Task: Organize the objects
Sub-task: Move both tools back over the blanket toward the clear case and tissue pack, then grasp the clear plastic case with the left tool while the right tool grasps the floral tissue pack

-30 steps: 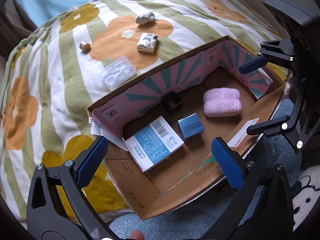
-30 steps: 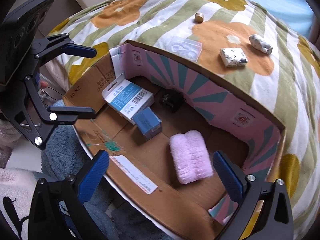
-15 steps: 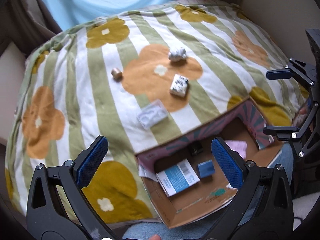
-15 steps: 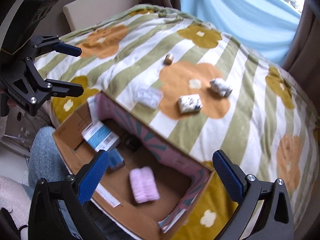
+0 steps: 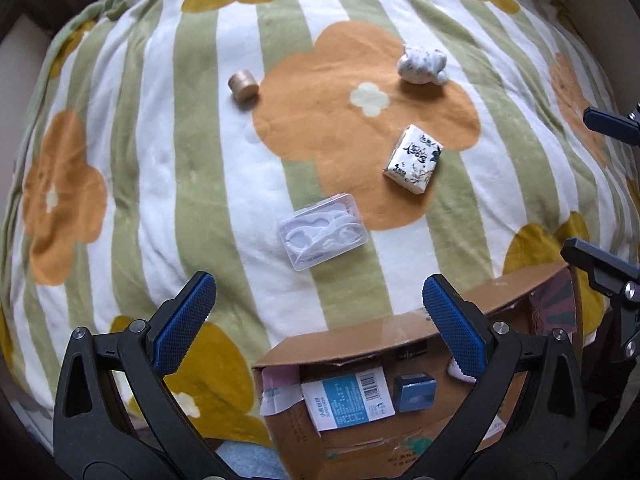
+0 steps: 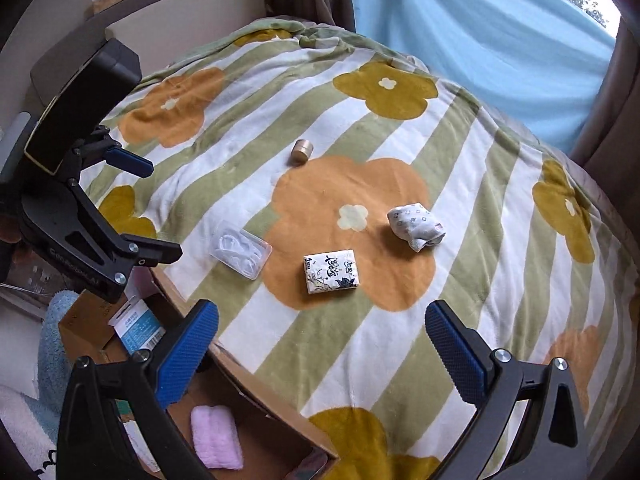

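Left tool (image 5: 318,312): spread wide, empty, low in frame; the clear plastic case (image 5: 322,231) lies just above its gap.
Right tool (image 6: 322,344): spread wide, empty; the tissue pack (image 6: 331,271) lies above its gap.
On the blanket (image 6: 500,280): 4 loose items, also a rolled sock (image 6: 416,226) and a gold cap (image 6: 301,151), well apart.
Cardboard box (image 5: 360,340): bottom of frame, holds a blue-white carton (image 5: 347,400), small blue box (image 5: 414,393).
Hidden: pink cloth (image 6: 216,436) partly behind the tool arm.

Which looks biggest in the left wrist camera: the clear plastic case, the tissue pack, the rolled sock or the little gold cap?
1. clear plastic case, though it lies nearest the camera
2. tissue pack and rolled sock: too close to rank, and the sock lies farther away
3. gold cap, clearly smallest
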Tool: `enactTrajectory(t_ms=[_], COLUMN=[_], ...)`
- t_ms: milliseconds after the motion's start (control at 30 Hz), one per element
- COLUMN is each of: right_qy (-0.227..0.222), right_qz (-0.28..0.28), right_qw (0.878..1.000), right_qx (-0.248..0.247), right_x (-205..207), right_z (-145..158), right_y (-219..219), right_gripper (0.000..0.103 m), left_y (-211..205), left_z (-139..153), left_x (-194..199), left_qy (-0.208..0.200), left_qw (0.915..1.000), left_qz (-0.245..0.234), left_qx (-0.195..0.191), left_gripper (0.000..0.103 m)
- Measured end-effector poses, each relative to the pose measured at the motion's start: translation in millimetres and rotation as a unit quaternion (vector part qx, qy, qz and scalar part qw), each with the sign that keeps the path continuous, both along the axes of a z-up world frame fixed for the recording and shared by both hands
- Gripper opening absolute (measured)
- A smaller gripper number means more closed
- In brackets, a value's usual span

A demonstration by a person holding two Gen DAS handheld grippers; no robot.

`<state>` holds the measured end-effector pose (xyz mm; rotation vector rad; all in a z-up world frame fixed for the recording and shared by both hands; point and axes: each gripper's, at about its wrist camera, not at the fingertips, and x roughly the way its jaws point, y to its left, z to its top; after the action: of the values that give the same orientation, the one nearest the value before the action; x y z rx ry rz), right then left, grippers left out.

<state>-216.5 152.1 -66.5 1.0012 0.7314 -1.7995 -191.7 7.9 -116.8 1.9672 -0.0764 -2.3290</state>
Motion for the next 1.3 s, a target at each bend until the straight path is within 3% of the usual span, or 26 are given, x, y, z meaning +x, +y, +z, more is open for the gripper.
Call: enactTrajectory(t_ms=[167,533,967,1100,1300], right_qy=[-0.004,-0.005,-0.009,-0.008,-0.002], right_qz=[0.017,0.045,0.053,0.05,0.05], right_qw=[1.0,0.998,0.997,0.997,0.996], right_qx=[0.016,0.039,0.054,0.057,0.075], right_x=[-18,-41,-53,-56,-55], right_z=[-44,-106,-143,-146,-153], right_y=[-12,-37,-66,-72,-79], right_gripper=[0.103,0.103,0.103,0.102,0.085], left_y=[-10,-13,-17,-18,-18], left_z=[-38,-97,-122,-127,-128], left_x=[-21,-50,-55,-54,-52], left_qy=[-0.031,-0.089,-0.112,-0.114,-0.106], left_qw=[0.9978,0.9906,0.9832,0.9814,0.9821], left_qz=[0.053,0.103,0.143,0.153,0.154], left_qx=[0.026,0.003,0.009,0.017,0.024], left_gripper=[0.103,0.101,0.094,0.082,0.082])
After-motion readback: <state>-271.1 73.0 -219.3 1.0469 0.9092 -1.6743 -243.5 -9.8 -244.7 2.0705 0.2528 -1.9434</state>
